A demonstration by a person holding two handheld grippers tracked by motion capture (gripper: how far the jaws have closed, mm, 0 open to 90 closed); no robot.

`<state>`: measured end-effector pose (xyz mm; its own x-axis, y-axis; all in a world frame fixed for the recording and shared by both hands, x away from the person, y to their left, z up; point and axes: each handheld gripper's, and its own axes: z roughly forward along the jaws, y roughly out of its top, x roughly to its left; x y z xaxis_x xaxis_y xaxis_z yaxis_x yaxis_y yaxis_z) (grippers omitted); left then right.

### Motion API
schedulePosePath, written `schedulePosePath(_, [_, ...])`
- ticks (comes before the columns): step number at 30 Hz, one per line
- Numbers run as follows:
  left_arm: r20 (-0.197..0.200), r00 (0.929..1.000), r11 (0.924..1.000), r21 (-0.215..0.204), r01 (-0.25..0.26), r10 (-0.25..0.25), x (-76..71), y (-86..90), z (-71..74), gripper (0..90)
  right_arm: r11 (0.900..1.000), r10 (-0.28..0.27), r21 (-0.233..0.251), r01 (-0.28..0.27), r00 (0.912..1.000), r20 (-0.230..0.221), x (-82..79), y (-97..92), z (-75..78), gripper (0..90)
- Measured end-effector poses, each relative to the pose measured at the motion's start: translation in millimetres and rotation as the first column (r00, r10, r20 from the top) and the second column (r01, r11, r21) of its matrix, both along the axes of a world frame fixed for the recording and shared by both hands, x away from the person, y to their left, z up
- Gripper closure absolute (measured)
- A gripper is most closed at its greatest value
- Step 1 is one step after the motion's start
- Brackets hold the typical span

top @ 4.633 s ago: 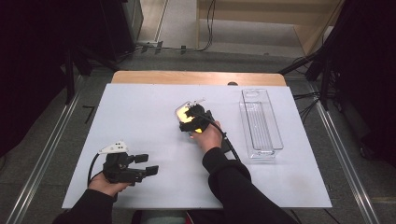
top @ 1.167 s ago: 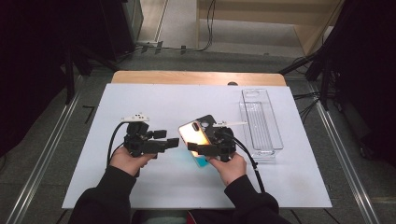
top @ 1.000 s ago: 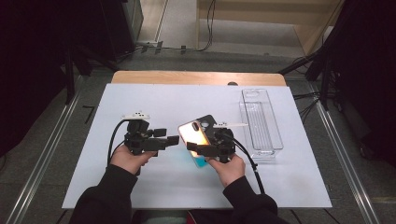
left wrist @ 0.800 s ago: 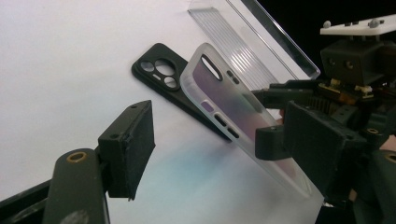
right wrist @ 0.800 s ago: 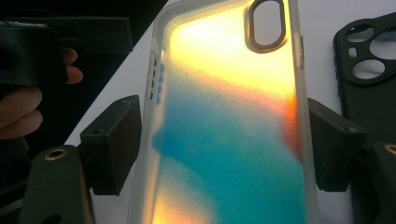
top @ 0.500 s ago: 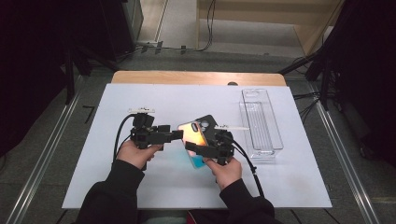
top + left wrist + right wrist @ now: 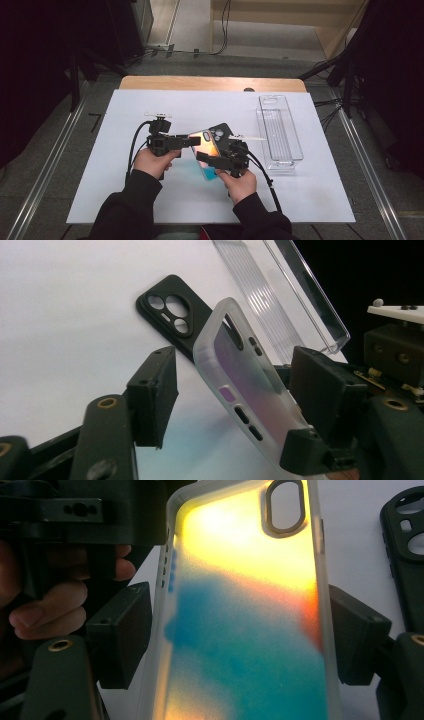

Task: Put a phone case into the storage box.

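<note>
R gripper [image 7: 216, 161]: clamped on iridescent phone case [image 7: 206, 153], held above tabletop [image 7: 300, 200], frame centre. L gripper [image 7: 191, 141]: jaws just closing round case's upper end; contact unclear. Handover begun, unfinished. Black case [image 7: 221, 132], clear tray [image 7: 279, 131] upper right, untouched.

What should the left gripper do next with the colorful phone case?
Probably finish closing on it. The right gripper already clamps the iridescent phone case, and the left gripper, whose jaws have just been closing, straddles its top edge with one pad still apart.
</note>
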<state>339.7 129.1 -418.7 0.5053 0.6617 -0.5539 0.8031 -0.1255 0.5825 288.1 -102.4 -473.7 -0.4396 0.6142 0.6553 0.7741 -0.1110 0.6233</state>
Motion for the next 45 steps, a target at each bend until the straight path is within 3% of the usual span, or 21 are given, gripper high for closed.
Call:
schedulePosePath(5, [-0.017,0.9996,0.9988,-0.042,-0.024,0.024,0.8,-1.3,-2.2,53.0,1.0,-0.002,0.008,0.002,1.0,0.008,-0.1,-0.3,0.8,20.6])
schedulePosePath(6, [-0.023,0.9988,0.9985,-0.034,-0.043,0.042,1.2,-1.6,-2.8,55.1,0.9999,-0.005,0.01,0.005,0.9999,0.01,-0.2,-0.4,0.9,24.9])
schedulePosePath(7, [-0.026,0.9987,0.9975,-0.054,-0.045,0.043,2.3,0.8,-3.4,54.2,0.9993,-0.034,-0.012,0.034,0.9993,0.017,-2.9,-2.7,2.0,65.7])
schedulePosePath(8, [-0.045,0.9983,0.997,-0.065,-0.04,0.038,3.4,1.6,-4.3,57.2,0.9966,-0.058,0.062,0.054,0.9961,0.067,-6.5,-8.4,1.0,64.7])
schedulePosePath(9, [-0.051,0.998,0.997,-0.066,-0.041,0.037,3.1,1.7,-4.7,58.2,0.9937,-0.073,0.089,0.068,0.996,0.052,-5.8,-12.0,0.9,64.8])
schedulePosePath(11, [-0.033,0.9985,0.9974,-0.056,-0.046,0.044,2.6,2.1,-3.9,71.8,0.9944,-0.072,0.081,0.068,0.9965,0.043,-2.5,-15.1,-0.8,64.8])
schedulePosePath(12, [-0.062,0.9966,0.992,-0.11,-0.061,0.055,6.8,7.7,-4.3,74.5,0.9949,-0.068,0.077,0.065,0.997,0.038,-1.0,-16.3,-1.9,64.8])
schedulePosePath(14, [-0.058,0.9974,0.9922,-0.115,-0.048,0.042,7.5,9.2,-3.3,79.8,0.9957,-0.063,0.07,0.06,0.9973,0.038,0.2,-17.8,-2.0,64.8])
schedulePosePath(20, [-0.057,0.9968,0.9868,-0.148,-0.065,0.057,8.5,15.3,-0.2,80.9,0.9971,-0.051,0.059,0.048,0.9977,0.044,0.6,-16.6,-0.7,63.2])
schedulePosePath(31, [-0.048,0.9974,0.9903,-0.125,-0.06,0.054,6.3,14.8,2.5,81.4,0.9989,-0.041,0.024,0.039,0.9978,0.052,-0.9,-14.7,2.4,62.3])
schedulePosePath(45, [-0.003,0.9969,0.992,-0.099,-0.078,0.079,3.5,16.2,9.7,81.4,0.9987,-0.025,-0.044,0.028,0.9971,0.072,-0.3,-16.5,13.8,55.4])
